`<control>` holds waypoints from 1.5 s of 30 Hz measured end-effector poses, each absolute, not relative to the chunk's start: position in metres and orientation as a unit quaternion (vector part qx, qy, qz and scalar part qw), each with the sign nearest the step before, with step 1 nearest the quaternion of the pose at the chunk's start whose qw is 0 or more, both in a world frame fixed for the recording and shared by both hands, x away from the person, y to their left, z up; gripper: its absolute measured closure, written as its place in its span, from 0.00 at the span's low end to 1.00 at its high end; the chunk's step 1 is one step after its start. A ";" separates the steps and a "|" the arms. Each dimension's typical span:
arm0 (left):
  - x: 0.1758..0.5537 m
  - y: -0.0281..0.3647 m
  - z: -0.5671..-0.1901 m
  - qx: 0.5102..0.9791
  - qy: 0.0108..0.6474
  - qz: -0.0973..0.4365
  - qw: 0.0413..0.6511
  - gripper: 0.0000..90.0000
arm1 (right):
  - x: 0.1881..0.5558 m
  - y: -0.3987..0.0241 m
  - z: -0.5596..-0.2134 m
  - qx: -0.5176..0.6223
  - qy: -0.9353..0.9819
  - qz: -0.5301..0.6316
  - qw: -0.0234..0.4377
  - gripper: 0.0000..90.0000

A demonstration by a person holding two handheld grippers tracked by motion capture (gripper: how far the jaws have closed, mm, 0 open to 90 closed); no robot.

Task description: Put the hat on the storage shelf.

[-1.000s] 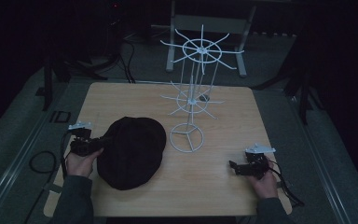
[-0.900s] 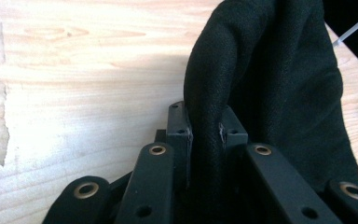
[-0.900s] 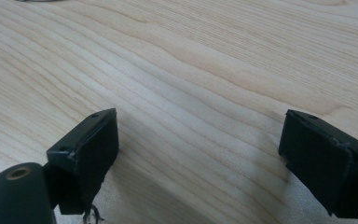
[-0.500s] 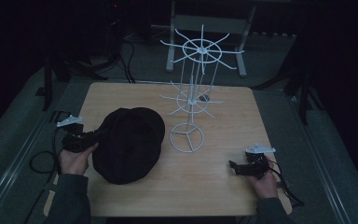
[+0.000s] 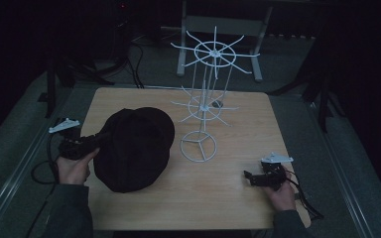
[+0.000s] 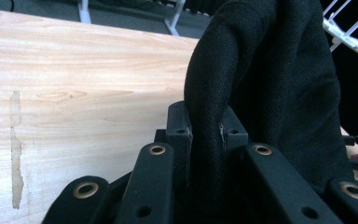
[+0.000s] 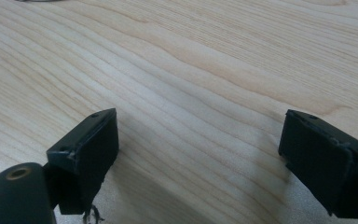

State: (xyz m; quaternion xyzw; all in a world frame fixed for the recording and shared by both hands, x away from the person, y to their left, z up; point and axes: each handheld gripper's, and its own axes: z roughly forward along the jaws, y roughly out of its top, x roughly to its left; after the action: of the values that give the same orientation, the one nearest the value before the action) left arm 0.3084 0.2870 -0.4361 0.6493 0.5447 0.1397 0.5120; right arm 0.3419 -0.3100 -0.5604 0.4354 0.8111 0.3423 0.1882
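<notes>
1. High view: a light wooden table point(image 5: 238, 198) stands in a dim room, with a person's forearms entering from the bottom edge.
2. The left hand point(image 5: 73, 167) holds the left gripper point(image 5: 96, 141) at the table's left edge, and its jaws meet the rim of a black cap point(image 5: 136, 148).
3. The cap sits on the left half of the table, its crown towards the middle.
4. Just to the right of the cap stands a white wire display rack point(image 5: 206, 106), upright on a ring-shaped base, with two tiers of radiating spokes. Cap and base are close, though I cannot tell whether they touch.
5. The right hand point(image 5: 283, 194) holds the right gripper point(image 5: 248, 176) near the table's front right corner, well apart from the rack and the cap, jaws pointing left.
6. Left gripper view: the left gripper point(image 6: 205, 133) is pinching a fold of the black cap point(image 6: 270, 84); the woven fabric is squeezed between both black jaws and rises above them.
7. The table point(image 6: 74, 84) lies to the left, and white wires of the rack point(image 6: 352, 28) show at the top right corner.
8. Right gripper view: the right gripper point(image 7: 198, 140) has its jaws spread wide over bare wood grain of the table point(image 7: 200, 65), with nothing between them.
</notes>
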 end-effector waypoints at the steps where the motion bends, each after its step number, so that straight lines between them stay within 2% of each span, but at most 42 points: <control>1: 0.308 0.288 -0.435 0.648 0.544 0.140 0.514 0.89 | 0.342 -0.310 -0.560 0.435 0.811 0.342 0.188 0.13; 29: 0.299 0.298 -0.406 0.623 0.529 0.153 0.556 0.89 | 0.342 -0.310 -0.560 0.436 0.811 0.343 0.188 0.13; 45: 0.302 0.301 -0.397 0.603 0.518 0.139 0.591 0.88 | 0.342 -0.310 -0.560 0.437 0.810 0.343 0.188 0.13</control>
State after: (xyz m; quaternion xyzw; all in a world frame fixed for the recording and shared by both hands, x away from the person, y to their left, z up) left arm 0.3015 0.3013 -0.3967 0.6033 0.5177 0.1391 0.5905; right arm 0.3419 -0.3097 -0.5603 0.4371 0.8099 0.3431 0.1876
